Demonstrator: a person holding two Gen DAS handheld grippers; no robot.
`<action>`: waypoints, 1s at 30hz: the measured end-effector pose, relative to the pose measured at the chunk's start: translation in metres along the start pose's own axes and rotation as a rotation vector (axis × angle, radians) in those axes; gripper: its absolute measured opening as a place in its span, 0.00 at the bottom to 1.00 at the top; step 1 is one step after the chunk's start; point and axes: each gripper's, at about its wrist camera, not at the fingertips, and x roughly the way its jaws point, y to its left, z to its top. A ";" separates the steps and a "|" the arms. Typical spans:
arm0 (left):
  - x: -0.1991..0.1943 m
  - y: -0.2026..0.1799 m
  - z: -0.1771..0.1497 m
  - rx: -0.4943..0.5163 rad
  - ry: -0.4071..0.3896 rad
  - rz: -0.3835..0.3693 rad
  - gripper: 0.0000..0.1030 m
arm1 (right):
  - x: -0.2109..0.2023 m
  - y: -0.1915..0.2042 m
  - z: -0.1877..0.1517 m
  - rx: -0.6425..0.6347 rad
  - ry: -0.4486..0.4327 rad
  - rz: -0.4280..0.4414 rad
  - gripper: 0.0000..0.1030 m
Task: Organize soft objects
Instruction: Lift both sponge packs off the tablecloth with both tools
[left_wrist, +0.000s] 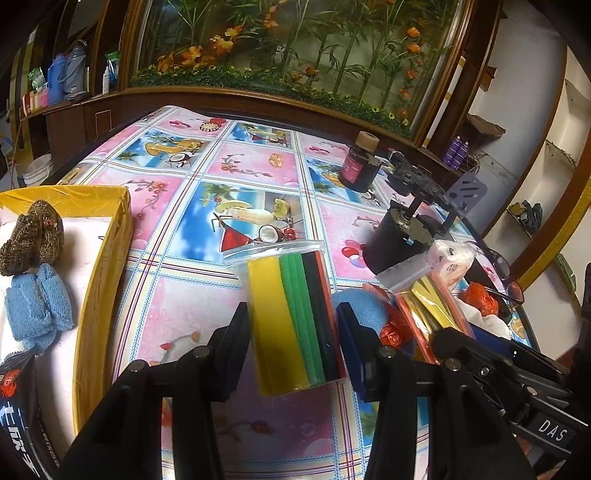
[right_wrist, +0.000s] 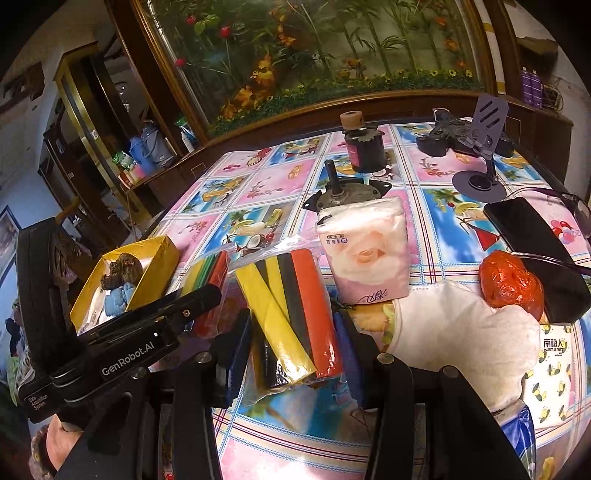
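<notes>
A clear bag of yellow, green, black and red foam strips (left_wrist: 295, 314) stands between the pads of my left gripper (left_wrist: 291, 310), which is shut on it just above the tablecloth. My right gripper (right_wrist: 293, 317) is shut on a second clear bag of yellow, black and red strips (right_wrist: 291, 306). The two grippers sit side by side, the left one (right_wrist: 199, 295) showing at the left of the right wrist view. To the left stands a yellow box (left_wrist: 107, 266) that holds a brown knitted piece (left_wrist: 33, 236) and a blue cloth (left_wrist: 37, 306).
Close on the right lie a tissue pack (right_wrist: 364, 251), a white cloth (right_wrist: 461, 332), an orange plastic bag (right_wrist: 511, 280) and a black case (right_wrist: 532, 243). Farther back stand a small motor (right_wrist: 343, 192), a dark bottle (right_wrist: 364, 151) and a phone stand (right_wrist: 480, 162). Another blue cloth (left_wrist: 364, 310) lies between the grippers.
</notes>
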 end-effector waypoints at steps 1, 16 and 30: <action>0.000 -0.001 0.000 0.001 0.001 0.001 0.44 | 0.000 0.000 0.000 -0.001 0.001 0.000 0.47; 0.003 0.000 0.000 0.005 0.009 -0.002 0.44 | 0.001 0.000 0.002 0.004 -0.006 0.001 0.47; 0.005 -0.001 -0.001 0.003 0.019 -0.009 0.44 | -0.001 0.004 0.004 0.000 -0.011 0.012 0.47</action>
